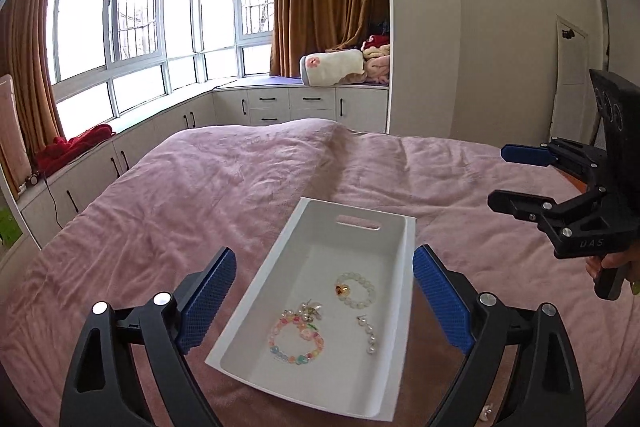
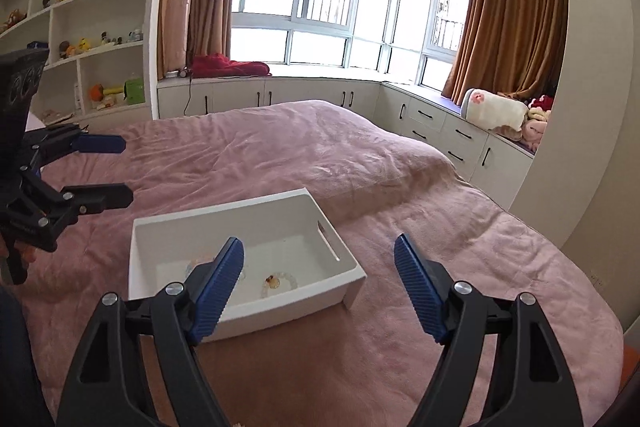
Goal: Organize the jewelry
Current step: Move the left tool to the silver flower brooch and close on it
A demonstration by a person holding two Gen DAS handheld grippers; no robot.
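Observation:
A white tray (image 1: 396, 247) lies on the pink bed. In it are a white bead bracelet with a gold charm (image 1: 355, 289), a pastel bead bracelet (image 1: 296, 341), a pearl drop earring (image 1: 369, 334) and a small pearl cluster (image 1: 310, 309). Another small pearl piece (image 1: 487, 414) lies on the bed beside the tray's near corner. My left gripper (image 1: 324, 291) is open and empty, above the tray. My right gripper (image 2: 320, 279) is open and empty over the tray's (image 2: 256, 207) near side; it also shows in the left wrist view (image 1: 508, 179). The left gripper shows in the right wrist view (image 2: 120, 167).
The pink bedspread (image 1: 200, 187) covers the bed, with a raised hump (image 2: 360, 131) at the far end. White window-seat cabinets (image 1: 280, 103) run behind it, with folded blankets (image 1: 336, 67). Shelves with toys (image 2: 80, 27) stand at the left.

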